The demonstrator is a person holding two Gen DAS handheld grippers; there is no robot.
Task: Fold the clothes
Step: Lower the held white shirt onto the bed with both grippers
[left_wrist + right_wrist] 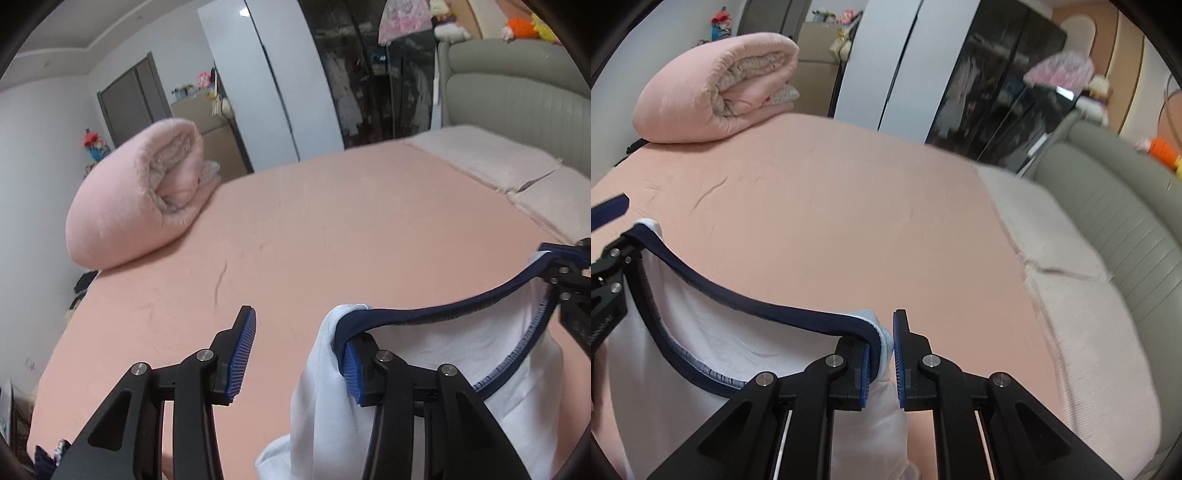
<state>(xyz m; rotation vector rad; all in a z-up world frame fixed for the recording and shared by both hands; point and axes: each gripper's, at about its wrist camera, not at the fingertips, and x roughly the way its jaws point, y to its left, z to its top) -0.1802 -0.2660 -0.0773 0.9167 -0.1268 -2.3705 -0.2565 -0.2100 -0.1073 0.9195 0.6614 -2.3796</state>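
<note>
Closest to the lens, the left gripper (297,343) had its jaws apart, with bare sheet showing in the gap. The white shirt (480,350) wasn't really pinched there; its navy collar (424,310) was just hooked over one finger, with the cloth draping down the inside of that pad. On the other side, the right gripper (884,343) was clamped together on a bunched bit of the same neckline, pads squeezing the fabric. So the shirt hung in the air between the two claws, collar sagging in a loose curve, body dropping out of view below.

Handling-wise it looked like a light, floppy knit: no stiffness at all and not fragile, but happy to slide off anything that isn't pinching it. The ribbed collar band seemed the thickest, grippiest part, so the shoulders or collar edge were probably the spots to grab. That hooked side looked like the weak link, and closing the left claw on it seemed smart before laying it out.

Past the shirt, the pink bed (332,221) was wide and flat, a decent folding surface. Further off sat a rolled pink quilt (140,203) at the far corner, with pillows (487,158) against a grey headboard (517,96).

Containers: no basket or bin anywhere. Only the dark glass wardrobe (369,74) at the back seemed to have clothes hanging inside, too blurry to say more.
</note>
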